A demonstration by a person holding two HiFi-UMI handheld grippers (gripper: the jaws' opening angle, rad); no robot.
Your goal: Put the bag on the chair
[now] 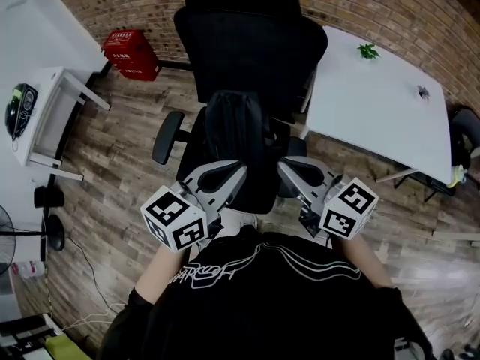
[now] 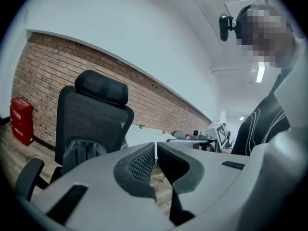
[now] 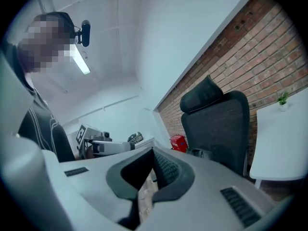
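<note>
A black bag (image 1: pixel 236 126) stands upright on the seat of the black office chair (image 1: pixel 247 43), leaning against its backrest. My left gripper (image 1: pixel 234 172) and right gripper (image 1: pixel 289 166) hover side by side at the seat's front edge, close to the person's chest, both apart from the bag. In the left gripper view the left gripper (image 2: pixel 156 146) is shut with nothing in it, and the bag (image 2: pixel 79 153) shows on the chair (image 2: pixel 91 114) beyond. The right gripper (image 3: pixel 153 150) is likewise shut and empty, with the chair (image 3: pixel 216 124) ahead of it.
A white table (image 1: pixel 375 103) with a small plant (image 1: pixel 367 50) stands right of the chair. A red crate (image 1: pixel 131 53) sits by the brick wall at the back left. A white desk (image 1: pixel 37 118) fills the left side. The floor is wood plank.
</note>
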